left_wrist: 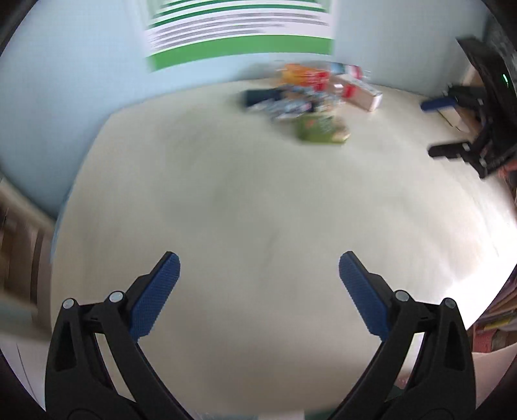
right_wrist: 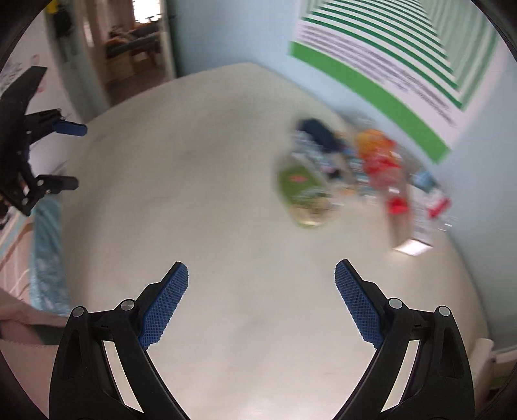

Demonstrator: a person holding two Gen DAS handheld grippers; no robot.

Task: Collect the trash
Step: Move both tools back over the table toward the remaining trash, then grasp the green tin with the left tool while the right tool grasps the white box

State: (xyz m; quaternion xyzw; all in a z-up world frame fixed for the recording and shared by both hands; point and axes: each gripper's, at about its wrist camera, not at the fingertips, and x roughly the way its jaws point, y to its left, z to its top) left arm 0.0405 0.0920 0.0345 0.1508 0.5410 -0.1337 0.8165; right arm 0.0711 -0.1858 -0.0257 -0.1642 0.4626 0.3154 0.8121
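A blurred pile of trash lies at the far side of a white table, against the wall. It holds a green packet, a dark blue wrapper, orange and red wrappers and a small carton. My left gripper is open and empty, well short of the pile. In the right wrist view the pile is ahead to the right, with the green packet nearest. My right gripper is open and empty over bare table.
A green-striped poster hangs on the pale blue wall behind the pile. The right gripper shows at the right edge of the left wrist view. The left gripper shows at the left edge of the right wrist view. A doorway opens beyond the table's far left.
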